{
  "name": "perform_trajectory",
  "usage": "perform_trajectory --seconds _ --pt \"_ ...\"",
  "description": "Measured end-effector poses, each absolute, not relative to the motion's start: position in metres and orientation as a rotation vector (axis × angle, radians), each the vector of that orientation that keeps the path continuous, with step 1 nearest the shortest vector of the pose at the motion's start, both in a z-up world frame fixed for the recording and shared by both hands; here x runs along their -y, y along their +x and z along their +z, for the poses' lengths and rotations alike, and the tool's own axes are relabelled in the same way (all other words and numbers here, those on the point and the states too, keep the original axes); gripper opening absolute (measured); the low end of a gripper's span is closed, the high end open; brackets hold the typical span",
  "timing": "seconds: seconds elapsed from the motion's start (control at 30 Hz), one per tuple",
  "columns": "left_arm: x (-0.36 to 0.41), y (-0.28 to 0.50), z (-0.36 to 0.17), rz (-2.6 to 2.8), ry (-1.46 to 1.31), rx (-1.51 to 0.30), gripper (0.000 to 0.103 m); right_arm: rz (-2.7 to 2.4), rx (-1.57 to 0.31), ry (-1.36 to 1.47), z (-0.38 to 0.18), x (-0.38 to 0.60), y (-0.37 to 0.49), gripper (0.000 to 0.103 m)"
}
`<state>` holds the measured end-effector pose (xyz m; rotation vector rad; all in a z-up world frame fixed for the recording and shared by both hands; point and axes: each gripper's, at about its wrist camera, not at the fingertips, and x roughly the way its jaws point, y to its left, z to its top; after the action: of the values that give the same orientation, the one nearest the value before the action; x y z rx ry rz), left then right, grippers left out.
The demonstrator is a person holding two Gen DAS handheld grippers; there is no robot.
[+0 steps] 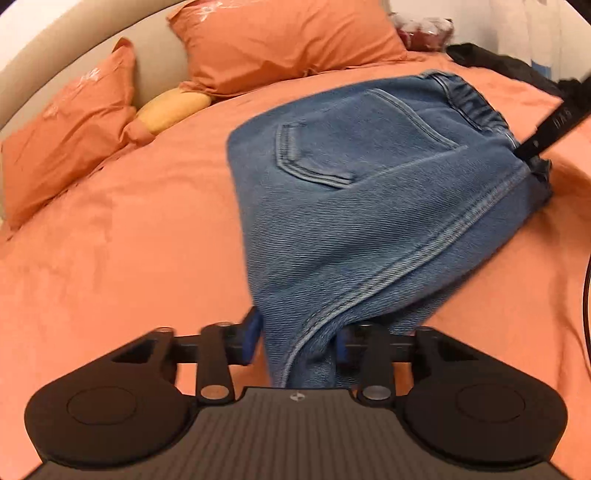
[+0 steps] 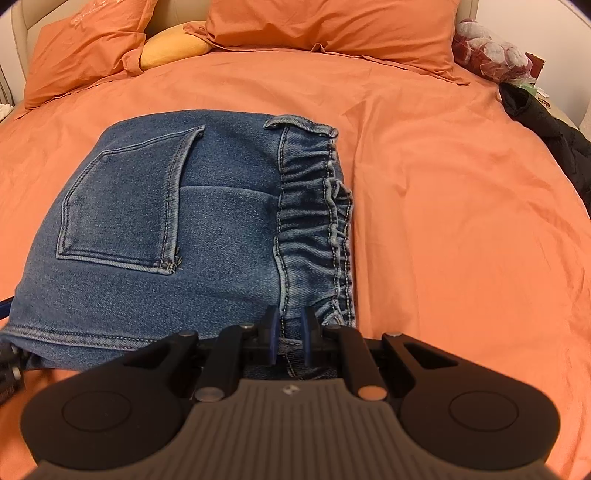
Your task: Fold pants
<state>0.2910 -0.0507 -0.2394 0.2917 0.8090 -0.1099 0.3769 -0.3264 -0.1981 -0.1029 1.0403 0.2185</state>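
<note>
Blue denim pants (image 1: 351, 192) lie folded on the orange bed, back pocket up. My left gripper (image 1: 297, 336) is shut on a bunched edge of the pants, which rises from the bed into the jaws. In the right wrist view the pants (image 2: 177, 229) show the pocket at the left and the elastic waistband (image 2: 314, 221) at the right. My right gripper (image 2: 290, 332) is shut on the near end of the waistband. The right gripper also shows in the left wrist view (image 1: 532, 155) as a black bar at the pants' far right corner.
The orange bedsheet (image 2: 461, 221) covers the bed. Two orange pillows (image 2: 325, 29) and a yellow cushion (image 2: 173, 48) lie at the headboard. A black garment (image 2: 554, 133) and a red-and-white bundle (image 2: 487, 51) sit at the right edge.
</note>
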Motion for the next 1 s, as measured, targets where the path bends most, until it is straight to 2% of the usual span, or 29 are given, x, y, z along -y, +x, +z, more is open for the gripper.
perform_trajectory --seconds 0.1,0.43,0.57,0.7,0.73,0.77,0.83,0.93,1.0 --pt "0.045 0.282 -0.231 -0.149 0.374 -0.788 0.027 0.231 -1.042 -0.104 -0.198 0.326 0.377 0.007" --pt "0.046 0.256 -0.247 -0.201 0.486 -0.793 0.025 0.261 -1.051 -0.096 -0.199 0.332 0.379 0.007" --pt "0.045 0.243 -0.242 -0.226 0.501 -0.794 0.019 0.248 -1.046 -0.085 -0.199 0.333 0.379 0.007" --pt "0.044 0.233 -0.235 -0.257 0.516 -0.783 0.017 0.236 -1.045 -0.081 -0.201 0.332 0.379 0.007" --pt "0.043 0.231 -0.234 -0.264 0.523 -0.787 0.015 0.233 -1.047 -0.075 -0.2 0.331 0.378 0.007" --pt "0.042 0.23 -0.234 -0.272 0.531 -0.791 0.006 0.229 -1.049 -0.071 -0.199 0.331 0.378 0.007" --pt "0.039 0.225 -0.233 -0.3 0.533 -0.832 0.0 0.225 -1.043 -0.084 -0.197 0.329 0.377 0.007" --pt "0.028 0.217 -0.227 -0.318 0.524 -0.861 0.0 0.221 -1.036 -0.088 -0.189 0.328 0.374 0.008" --pt "0.015 0.223 -0.214 -0.305 0.459 -0.874 0.005 0.232 -1.038 -0.059 -0.18 0.333 0.373 0.01"
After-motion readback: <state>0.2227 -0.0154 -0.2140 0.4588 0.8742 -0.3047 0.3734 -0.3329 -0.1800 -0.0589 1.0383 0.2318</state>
